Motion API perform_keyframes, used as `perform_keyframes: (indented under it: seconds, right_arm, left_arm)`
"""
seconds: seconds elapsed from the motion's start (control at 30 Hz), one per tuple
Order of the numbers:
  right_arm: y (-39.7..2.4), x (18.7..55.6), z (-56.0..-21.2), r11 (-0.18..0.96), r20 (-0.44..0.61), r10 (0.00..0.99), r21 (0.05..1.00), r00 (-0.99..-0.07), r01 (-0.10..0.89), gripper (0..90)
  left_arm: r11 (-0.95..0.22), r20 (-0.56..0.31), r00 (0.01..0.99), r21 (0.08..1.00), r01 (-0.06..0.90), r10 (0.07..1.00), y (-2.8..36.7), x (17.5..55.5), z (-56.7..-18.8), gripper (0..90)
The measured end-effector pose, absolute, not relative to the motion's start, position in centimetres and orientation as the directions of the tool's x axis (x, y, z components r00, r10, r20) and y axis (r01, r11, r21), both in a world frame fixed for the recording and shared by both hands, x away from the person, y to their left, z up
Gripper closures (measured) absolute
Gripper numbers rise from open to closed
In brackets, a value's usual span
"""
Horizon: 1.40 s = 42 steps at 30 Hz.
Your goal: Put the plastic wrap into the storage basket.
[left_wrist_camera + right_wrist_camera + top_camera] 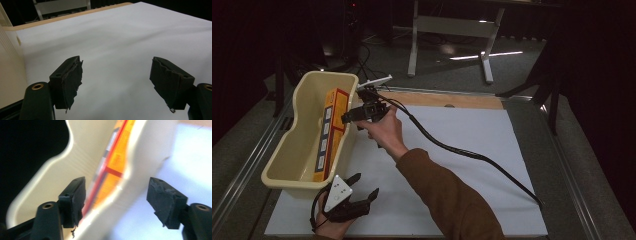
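A cream plastic tub [302,145] stands at the left of the white mat [472,135]. An orange and yellow box [331,132] stands on edge inside it, leaning against the right wall. My right gripper [349,117] hovers at the tub's right rim, near the box's top end. In the right gripper view it [116,195] is open, with the blurred box [117,157] and tub rim [140,152] beyond its jaws. My left gripper [364,185] rests low by the tub's near end, open over bare mat [120,37], with the tub wall [7,65] at its left.
The right gripper's black cable [472,155] trails across the mat to the right. A wooden table strip [447,100] runs along the far edge. A white table frame [452,27] stands on the floor behind. Metal rails [242,175] border the sides.
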State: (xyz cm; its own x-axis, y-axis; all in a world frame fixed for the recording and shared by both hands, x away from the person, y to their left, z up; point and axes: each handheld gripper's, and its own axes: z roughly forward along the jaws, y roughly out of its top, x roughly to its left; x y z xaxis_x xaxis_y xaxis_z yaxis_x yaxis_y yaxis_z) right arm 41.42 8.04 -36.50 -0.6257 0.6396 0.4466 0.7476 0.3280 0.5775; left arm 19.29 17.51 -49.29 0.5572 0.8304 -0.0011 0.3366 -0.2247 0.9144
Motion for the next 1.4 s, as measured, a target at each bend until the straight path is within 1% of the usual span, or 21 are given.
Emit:
perform_keyframes:
  seconds: [0.1,0.17,0.23,0.3,0.4,0.53,0.83,1.0,1.13,1.17,1.2,1.23,1.33,1.4]
  right_arm:
    - [7.2,40.6,-36.7,0.421,0.307,0.638,0.629,-0.706,0.654,28.9]
    - [6.4,40.1,-36.8,0.459,0.254,0.63,0.64,-0.734,0.616,29.0]
    - [5.5,39.7,-36.9,0.498,0.205,0.626,0.637,-0.753,0.588,29.9]
    - [4.4,39.2,-37.2,0.545,0.12,0.624,0.641,-0.772,0.54,30.7]
    - [2.2,38.5,-37.8,0.581,-0.005,0.626,0.67,-0.779,0.462,31.0]
    - [-0.6,37.6,-38.6,0.604,-0.109,0.601,0.71,-0.792,0.361,30.3]
    - [-7.3,35.9,-40.0,0.581,-0.16,0.62,0.751,-0.768,0.313,29.3]
    - [-11.0,34.7,-41.1,0.506,-0.115,0.668,0.795,-0.735,0.335,29.1]
    - [-13.7,33.5,-42.3,0.477,-0.109,0.694,0.809,-0.711,0.342,28.5]
    - [-13.7,33.5,-42.3,0.477,-0.109,0.694,0.809,-0.711,0.342,28.5]
    - [-15.3,32.7,-43.2,0.486,-0.123,0.699,0.805,-0.705,0.341,27.2]
    - [-15.8,32.4,-43.5,0.483,-0.123,0.704,0.805,-0.699,0.345,27.3]
    - [-18.1,31.5,-44.7,0.431,-0.085,0.732,0.827,-0.676,0.362,27.4]
    - [-19.6,31.2,-45.4,0.409,-0.078,0.751,0.835,-0.655,0.369,27.4]
  left_arm:
    - [-0.229,0.002,0.556,0.912,0.339,0.831,17.4,19.3,-49.3,25.4]
    - [-0.231,0.003,0.557,0.911,0.341,0.83,17.4,19.4,-49.3,25.4]
    - [-0.232,0.004,0.557,0.911,0.341,0.83,17.4,19.4,-49.4,25.4]
    - [-0.234,0.004,0.558,0.91,0.343,0.83,17.4,19.4,-49.4,25.4]
    - [-0.236,0.006,0.558,0.91,0.342,0.83,17.3,19.4,-49.4,25.4]
    - [-0.237,0.007,0.557,0.909,0.343,0.831,17.3,19.4,-49.4,25.4]
    - [-0.24,0.011,0.55,0.907,0.346,0.835,17.2,19.5,-49.4,25.3]
    - [-0.239,0.008,0.549,0.906,0.349,0.836,17.2,19.6,-49.4,25.2]
    - [-0.245,0.011,0.551,0.903,0.353,0.834,17.1,19.6,-49.5,25.2]
    - [-0.245,0.011,0.551,0.903,0.353,0.834,17.1,19.6,-49.5,25.2]
    - [-0.242,0.01,0.549,0.904,0.353,0.836,17.1,19.6,-49.4,25.2]
    - [-0.24,0.009,0.547,0.905,0.352,0.837,17.1,19.6,-49.4,25.2]
    - [-0.24,0.009,0.543,0.903,0.357,0.84,17.1,19.7,-49.5,25.2]
    - [-0.243,0.011,0.543,0.902,0.357,0.84,17.0,19.7,-49.5,25.2]
